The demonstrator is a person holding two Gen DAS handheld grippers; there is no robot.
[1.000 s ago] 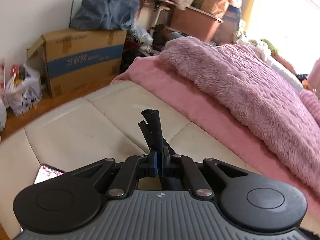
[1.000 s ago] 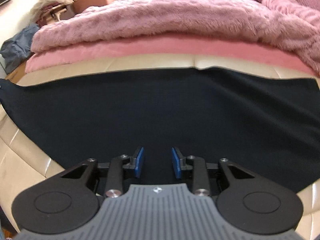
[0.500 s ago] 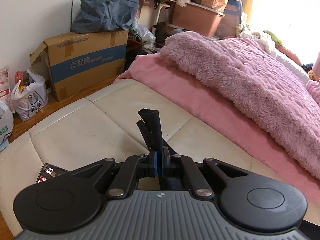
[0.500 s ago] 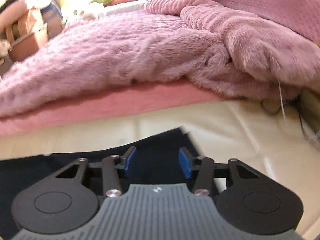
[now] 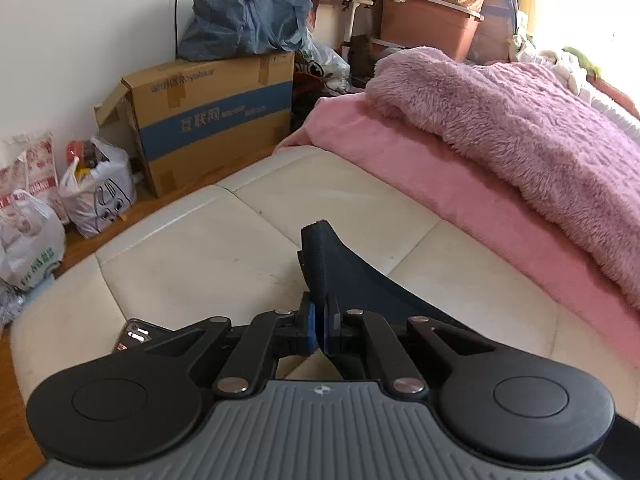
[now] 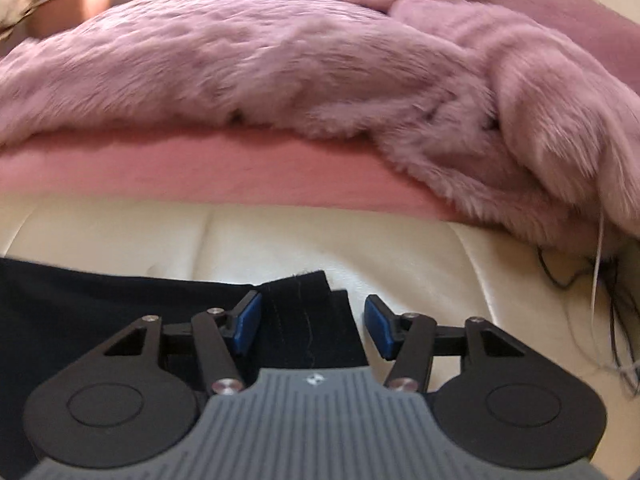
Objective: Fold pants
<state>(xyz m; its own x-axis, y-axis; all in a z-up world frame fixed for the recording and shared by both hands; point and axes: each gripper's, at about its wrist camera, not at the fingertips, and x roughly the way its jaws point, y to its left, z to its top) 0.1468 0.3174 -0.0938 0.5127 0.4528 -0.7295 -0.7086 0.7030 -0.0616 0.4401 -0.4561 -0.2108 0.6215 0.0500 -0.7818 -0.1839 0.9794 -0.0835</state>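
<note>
Protruding from the pinching left gripper (image 5: 319, 330): dark pants (image 5: 320, 260) corner.

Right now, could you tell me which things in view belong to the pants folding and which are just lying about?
Job in hand:
dark pants
left gripper, shut on a pants corner
right gripper, open over the other end

Lying about:
phone
cardboard box
plastic bags
fluffy pink blanket

A fluffy mauve blanket (image 5: 520, 136) lies over a pink sheet (image 5: 460, 196) on a cream padded bed (image 5: 200, 264); a taped cardboard box (image 5: 212, 120) stands against the white wall (image 5: 80, 40), daylight at right.
</note>
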